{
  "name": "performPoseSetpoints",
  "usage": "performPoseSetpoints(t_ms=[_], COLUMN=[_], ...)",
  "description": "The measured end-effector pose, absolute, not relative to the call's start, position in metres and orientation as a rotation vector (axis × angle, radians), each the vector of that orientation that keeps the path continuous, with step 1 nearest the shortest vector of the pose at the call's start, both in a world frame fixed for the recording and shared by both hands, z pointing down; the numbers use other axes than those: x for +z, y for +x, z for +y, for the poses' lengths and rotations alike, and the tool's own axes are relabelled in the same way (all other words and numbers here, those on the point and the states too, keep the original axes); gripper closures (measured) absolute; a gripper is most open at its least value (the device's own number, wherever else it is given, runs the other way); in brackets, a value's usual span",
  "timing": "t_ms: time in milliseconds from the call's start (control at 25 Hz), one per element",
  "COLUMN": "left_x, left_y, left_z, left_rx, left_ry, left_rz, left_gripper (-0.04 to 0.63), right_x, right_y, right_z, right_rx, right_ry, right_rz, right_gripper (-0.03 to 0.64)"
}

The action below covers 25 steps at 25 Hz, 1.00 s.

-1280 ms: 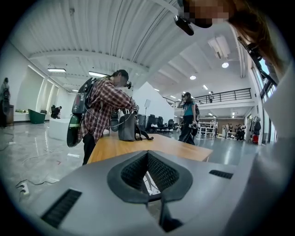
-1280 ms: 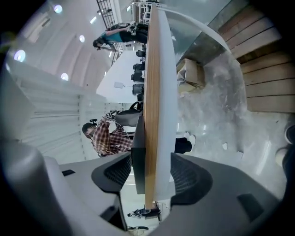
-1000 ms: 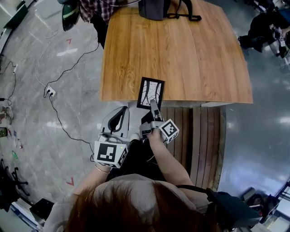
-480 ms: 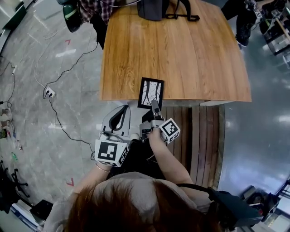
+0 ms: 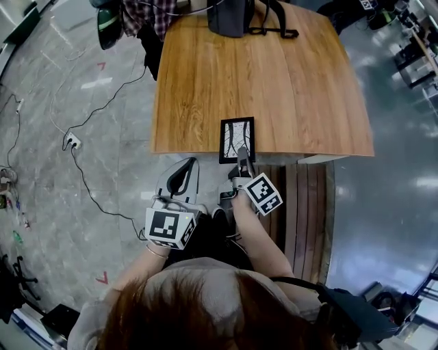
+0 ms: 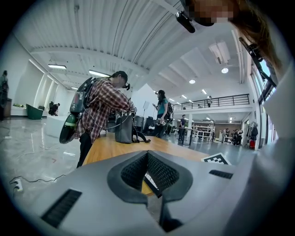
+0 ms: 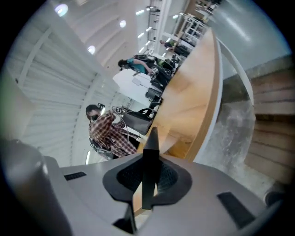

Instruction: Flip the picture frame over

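Head view looks steeply down on a wooden table [image 5: 274,82], and the picture frame [image 5: 237,139] sits at the table's near edge, left of the middle of that edge. It has a black border around a pale picture with dark branching lines, face up, and its near end overhangs the table edge. The right gripper [image 5: 241,161] reaches in from just off the near edge and pinches that overhanging end. Its marker cube [image 5: 263,193] is further back from the table. Its jaws have just been closing with the frame between them.

Right gripper view is rolled, so the table runs up the picture at a slant. In it the frame [image 7: 150,156] stands edge-on as a dark strip clamped between the two pads. Whether the frame's far end touches the wood cannot be told.

The left gripper [image 5: 187,163] hangs off the table's near edge, to the left of the frame and apart from it. In the left gripper view its tips [image 6: 147,154] are pressed together on nothing, and the frame shows through the hollow behind them.

At the table's far end rests a black bag [image 5: 229,15], and a person in a plaid shirt [image 6: 103,106] stands at the far left corner. A cable [image 5: 89,116] trails over the floor left of the table.
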<state>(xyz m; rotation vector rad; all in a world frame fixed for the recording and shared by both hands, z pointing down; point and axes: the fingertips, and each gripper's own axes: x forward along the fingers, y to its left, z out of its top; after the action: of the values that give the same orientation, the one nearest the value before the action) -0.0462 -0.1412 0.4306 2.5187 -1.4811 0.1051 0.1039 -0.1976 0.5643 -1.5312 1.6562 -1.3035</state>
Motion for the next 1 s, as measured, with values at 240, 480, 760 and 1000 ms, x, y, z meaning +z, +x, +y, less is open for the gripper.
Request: performPoseSetpoints(t_ms=[240,480,760,1000], left_x=[0.433,0.434,0.433,0.434], left_y=[-0.051,-0.060,-0.074,-0.084], left_z=[-0.141,-0.143,-0.141,-0.144], left_rx=[0.090,0.079,0.078,0.070], left_ry=[2.492,2.467,2.453,2.434], left_rz=[-1.489,-1.511,-1.537,-1.554], left_gripper=[0.589,0.589,0.589,0.589], right_x=[0.533,0.524,0.548,0.578], right_y=[0.104,0.077,0.037,0.019], right_z=[-0.217,-0.223,-0.218,-0.210], right_rx=[-0.755,0.022,0.846,1.422], right_ry=[-2.009,-2.287,-2.265,-2.116], right_rz=[2.293,2.833,3.270,3.455], right_gripper=[0.566,0.566,0.565,0.565])
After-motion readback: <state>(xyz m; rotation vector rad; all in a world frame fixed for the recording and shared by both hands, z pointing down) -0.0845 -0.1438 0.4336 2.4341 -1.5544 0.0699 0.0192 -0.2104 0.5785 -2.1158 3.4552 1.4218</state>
